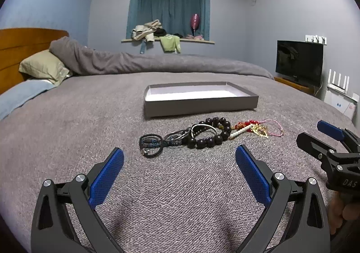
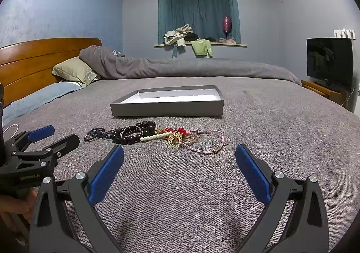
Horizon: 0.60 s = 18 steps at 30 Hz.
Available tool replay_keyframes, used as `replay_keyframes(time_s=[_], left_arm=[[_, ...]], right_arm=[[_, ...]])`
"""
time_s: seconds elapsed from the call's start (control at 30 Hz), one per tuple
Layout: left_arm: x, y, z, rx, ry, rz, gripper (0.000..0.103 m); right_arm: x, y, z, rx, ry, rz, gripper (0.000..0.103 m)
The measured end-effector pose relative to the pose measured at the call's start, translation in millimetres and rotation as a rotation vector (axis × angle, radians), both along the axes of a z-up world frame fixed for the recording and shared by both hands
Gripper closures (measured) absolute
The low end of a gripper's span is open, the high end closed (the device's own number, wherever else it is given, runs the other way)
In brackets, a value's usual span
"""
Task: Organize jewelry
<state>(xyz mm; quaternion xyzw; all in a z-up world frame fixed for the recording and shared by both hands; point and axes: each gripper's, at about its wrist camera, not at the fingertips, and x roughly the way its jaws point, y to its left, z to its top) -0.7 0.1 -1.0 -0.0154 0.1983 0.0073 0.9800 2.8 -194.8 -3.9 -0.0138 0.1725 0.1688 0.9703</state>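
A heap of jewelry lies on the grey bedspread: a dark braided bracelet (image 1: 151, 143), a black bead bracelet (image 1: 211, 138), a white pearl strand (image 2: 156, 136), red beads (image 2: 174, 129), a gold pendant (image 2: 174, 139) and a pink cord (image 2: 208, 144). Behind it sits a shallow grey box (image 1: 200, 104) with a white, empty inside; it also shows in the right wrist view (image 2: 167, 108). My left gripper (image 1: 179, 158) is open and empty, just short of the heap. My right gripper (image 2: 179, 156) is open and empty, in front of the pink cord.
The bed has a rolled grey duvet (image 1: 157, 63), pillows (image 1: 42, 66) and a wooden headboard (image 2: 33, 59) at the left. A TV (image 1: 299, 61) stands on a low stand at the right. Clothes lie on the window sill (image 2: 200, 45).
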Motion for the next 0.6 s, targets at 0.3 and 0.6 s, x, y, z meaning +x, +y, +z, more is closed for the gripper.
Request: replay_keyframes(time_s=[0.3,0.6], left_arm=[[0.8,-1.4,-1.7,0.007,0.005,-0.003,0.004],[1.6,-0.5,-2.6,0.005,0.009,0.006,0.004]], right_arm=[[-3.3,-1.4,1.3,0.0,0.001,-0.005,0.005],[-3.3,-1.3,1.3,-0.001,0.0,-0.004,0.005]])
